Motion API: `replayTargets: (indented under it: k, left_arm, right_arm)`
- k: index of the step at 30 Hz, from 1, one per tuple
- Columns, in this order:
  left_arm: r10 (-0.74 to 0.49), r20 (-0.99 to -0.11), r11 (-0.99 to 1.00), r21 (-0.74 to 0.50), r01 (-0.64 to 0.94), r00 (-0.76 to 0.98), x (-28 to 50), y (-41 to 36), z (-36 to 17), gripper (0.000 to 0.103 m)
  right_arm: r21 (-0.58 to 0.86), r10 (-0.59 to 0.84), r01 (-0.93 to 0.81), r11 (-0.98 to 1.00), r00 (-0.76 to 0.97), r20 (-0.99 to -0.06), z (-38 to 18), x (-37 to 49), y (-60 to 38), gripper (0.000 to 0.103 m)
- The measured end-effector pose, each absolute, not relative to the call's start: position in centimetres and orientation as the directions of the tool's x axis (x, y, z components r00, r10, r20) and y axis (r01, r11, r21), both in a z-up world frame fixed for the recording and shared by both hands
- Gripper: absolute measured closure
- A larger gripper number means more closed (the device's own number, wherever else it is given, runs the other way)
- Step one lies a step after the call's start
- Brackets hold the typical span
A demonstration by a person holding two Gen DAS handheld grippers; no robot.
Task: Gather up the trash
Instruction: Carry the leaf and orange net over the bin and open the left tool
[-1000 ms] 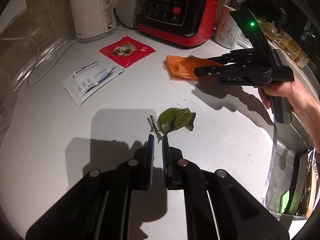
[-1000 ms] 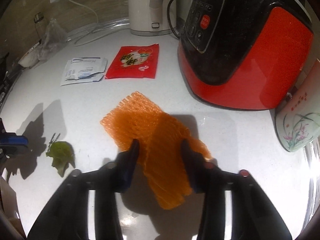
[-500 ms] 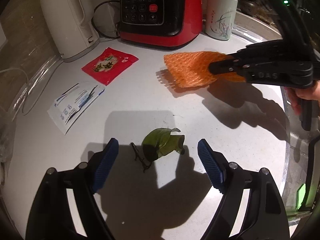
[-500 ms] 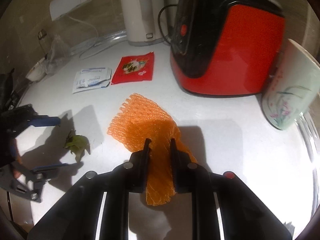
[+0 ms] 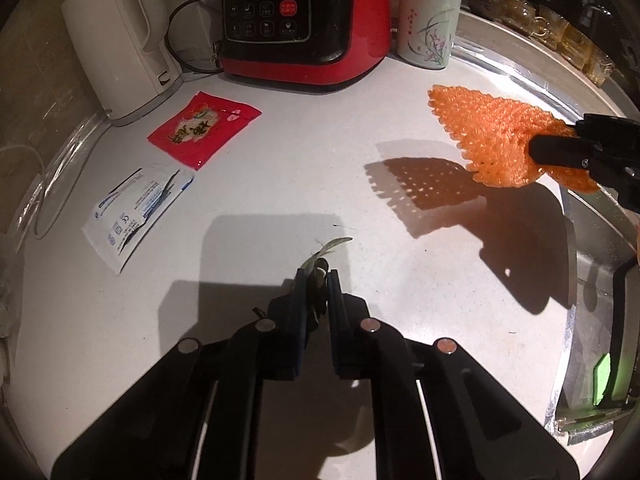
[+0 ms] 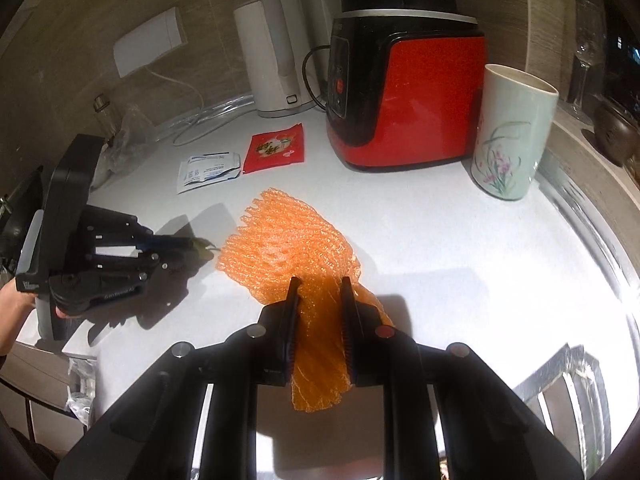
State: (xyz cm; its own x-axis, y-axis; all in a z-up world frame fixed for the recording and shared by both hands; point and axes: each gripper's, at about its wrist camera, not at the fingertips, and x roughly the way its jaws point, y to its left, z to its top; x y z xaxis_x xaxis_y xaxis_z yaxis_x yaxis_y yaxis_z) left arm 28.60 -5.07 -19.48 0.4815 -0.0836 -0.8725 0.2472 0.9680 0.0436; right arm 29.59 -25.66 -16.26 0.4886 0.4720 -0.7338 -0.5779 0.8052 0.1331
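Item: trash collection, pickup step under way, both grippers loaded. The left gripper (image 5: 318, 280) is pinching a limp green leaf (image 5: 328, 250) between nearly closed jaws, low over the white countertop (image 5: 400, 312); only the leaf's curled tip and stem are showing past the pads. The right gripper (image 6: 319, 312) is clamping an orange foam fruit net (image 6: 288, 248), jaws narrowed onto its gathered end, the rest fanning out above the counter and casting a lattice shadow. Judgement: the next move is calling for carrying both pieces to a bin, which is not identifiable in either view, then returning for the flat items. Remaining trash: a red glossy sachet (image 5: 204, 130) and a white-and-blue torn paper wrapper (image 5: 138, 216), both lying flat just beside each other near the back; thin and flush to the surface, they are likely needing an edge-on approach. Materials: net is springy, open-meshed, light; leaf is soft, prone to slipping. Non-trash standing by: red-and-black appliance (image 5: 304, 24), cream kettle (image 5: 116, 44), floral ceramic cup (image 5: 430, 20).
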Motion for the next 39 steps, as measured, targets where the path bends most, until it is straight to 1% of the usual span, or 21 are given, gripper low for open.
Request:
replayTargets:
  k: [5, 10, 12, 16, 20, 26, 30, 34, 39]
  left_arm:
    - [-0.12, -0.854, 0.963, 0.025, 0.27, 0.506, 25.5, -4.7, -16.9, 0.093]
    - [-0.18, -0.841, 0.962, -0.043, 0.269, 0.51, 19.8, -3.5, -14.3, 0.093]
    - [-0.204, -0.842, 0.959, -0.069, 0.275, 0.5, 16.8, -3.0, -13.9, 0.093]
    - [-0.224, -0.853, 0.948, -0.078, 0.309, 0.471, 10.6, -2.7, -14.3, 0.093]
    - [-0.264, -0.876, 0.924, -0.11, 0.365, 0.404, 4.1, -2.2, -16.2, 0.093]
    - [-0.279, -0.915, 0.877, -0.12, 0.466, 0.29, -3.7, -1.7, -20.6, 0.093]
    - [-0.268, -0.936, 0.857, -0.125, 0.5, 0.227, -6.2, -1.2, -24.2, 0.093]
    - [-0.228, -0.956, 0.854, -0.105, 0.51, 0.184, -7.4, -1.3, -27.8, 0.093]
    - [-0.216, -0.967, 0.845, -0.115, 0.522, 0.138, -7.7, -1.8, -30.6, 0.093]
  right_arm:
    - [0.147, 0.471, -0.556, 0.818, 0.5, -0.727, -15.9, 25.9, -25.8, 0.084]
    - [0.185, 0.477, -0.526, 0.83, 0.499, -0.723, -15.8, 20.4, -25.3, 0.084]
    - [0.193, 0.475, -0.514, 0.836, 0.503, -0.722, -15.8, 17.5, -24.7, 0.084]
    - [0.231, 0.482, -0.48, 0.846, 0.504, -0.717, -15.7, 11.7, -23.6, 0.084]
    - [0.263, 0.478, -0.44, 0.859, 0.503, -0.72, -15.9, 6.0, -22.3, 0.084]
    - [0.27, 0.44, -0.375, 0.887, 0.511, -0.738, -16.5, -1.6, -20.7, 0.084]
    - [0.265, 0.41, -0.331, 0.905, 0.522, -0.748, -16.7, -5.4, -20.1, 0.083]
    - [0.24, 0.372, -0.302, 0.922, 0.532, -0.761, -16.8, -8.2, -19.3, 0.083]
    - [0.223, 0.348, -0.284, 0.932, 0.541, -0.766, -16.4, -10.7, -18.5, 0.083]
